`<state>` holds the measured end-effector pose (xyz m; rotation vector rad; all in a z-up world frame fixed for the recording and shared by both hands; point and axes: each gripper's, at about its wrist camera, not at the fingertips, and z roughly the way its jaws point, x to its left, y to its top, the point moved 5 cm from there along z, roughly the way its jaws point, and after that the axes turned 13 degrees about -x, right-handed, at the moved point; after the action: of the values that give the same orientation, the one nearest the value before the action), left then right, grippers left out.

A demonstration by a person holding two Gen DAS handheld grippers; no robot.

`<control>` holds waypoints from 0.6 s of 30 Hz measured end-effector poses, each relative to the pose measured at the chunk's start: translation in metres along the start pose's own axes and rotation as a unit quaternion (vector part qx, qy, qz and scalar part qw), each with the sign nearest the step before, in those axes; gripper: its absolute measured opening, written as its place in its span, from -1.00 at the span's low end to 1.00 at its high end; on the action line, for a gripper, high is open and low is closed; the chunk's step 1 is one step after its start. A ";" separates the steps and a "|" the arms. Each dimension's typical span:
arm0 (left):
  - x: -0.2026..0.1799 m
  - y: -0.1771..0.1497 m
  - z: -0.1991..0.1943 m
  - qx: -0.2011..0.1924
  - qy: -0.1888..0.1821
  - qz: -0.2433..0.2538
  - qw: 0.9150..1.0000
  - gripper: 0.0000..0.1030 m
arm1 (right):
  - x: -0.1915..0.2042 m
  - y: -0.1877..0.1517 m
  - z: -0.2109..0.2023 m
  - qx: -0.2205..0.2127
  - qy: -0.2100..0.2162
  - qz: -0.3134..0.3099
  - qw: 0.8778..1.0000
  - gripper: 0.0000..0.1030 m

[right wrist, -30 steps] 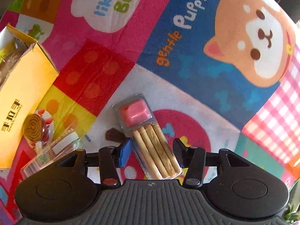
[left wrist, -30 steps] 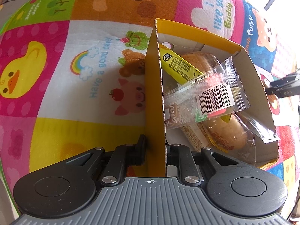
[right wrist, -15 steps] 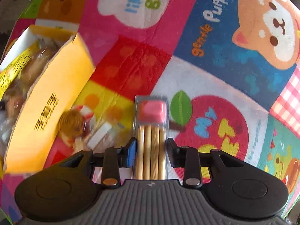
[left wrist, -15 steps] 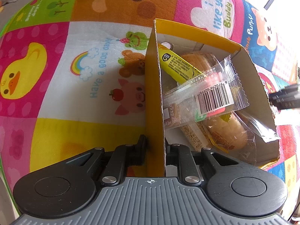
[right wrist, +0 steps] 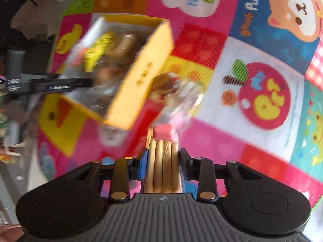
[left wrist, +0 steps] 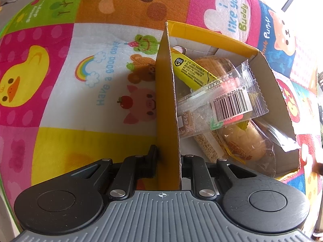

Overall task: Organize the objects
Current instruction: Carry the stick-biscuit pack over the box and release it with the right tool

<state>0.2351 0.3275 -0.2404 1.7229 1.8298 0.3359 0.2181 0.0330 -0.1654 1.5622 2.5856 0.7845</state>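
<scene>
The left gripper (left wrist: 168,161) had its jaws drawn close together and clamped on the near end of 1 side wall of the yellow cardboard box (left wrist: 167,109), 1 finger outside the wall and the other inside the box. That wall ran straight away from the camera, and the box's long axis followed it across the patchwork play mat (left wrist: 60,92). The box stood open-topped on the mat, toward the white panel with the rainbow. Inside lay a yellow snack stick (left wrist: 191,71) slanting from the far left corner toward the middle, a clear wrapper with a barcode label (left wrist: 232,104) lying across it, and a wrapped bun (left wrist: 244,143) near the right wall.

The right gripper (right wrist: 162,157) had its jaws narrow and pressed on both long sides of a clear pack of biscuit sticks (right wrist: 163,161). The 4 sticks lay side by side, their long axis pointing away from the camera along the fingers, with the pink dip tub (right wrist: 163,131) at the far end. The pack hung clear of the mat, above a pink panel. In this blurred view the box (right wrist: 139,80) sat just beyond and to the left, and a wrapped swirl lollipop (right wrist: 163,80) lay on the mat against its outer right wall. The other gripper's black body reached the box from the left edge.
</scene>
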 end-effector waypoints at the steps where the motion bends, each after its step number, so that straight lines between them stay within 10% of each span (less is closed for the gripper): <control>1: 0.000 0.000 0.000 0.000 -0.001 0.000 1.000 -0.62 | 0.012 -0.003 -0.008 0.001 0.015 0.010 1.000 -0.39; 11: 0.002 0.001 0.001 0.003 -0.011 0.001 1.000 -0.62 | 0.088 0.045 -0.046 -0.072 0.090 0.035 0.993 -0.64; 18: 0.001 0.002 0.002 0.006 -0.014 0.004 1.000 -0.61 | 0.115 0.047 -0.028 -0.054 0.073 -0.088 0.992 -0.40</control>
<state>0.2376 0.3284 -0.2412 1.7357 1.8082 0.3031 0.1918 0.1345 -0.0942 1.2714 2.6822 1.0352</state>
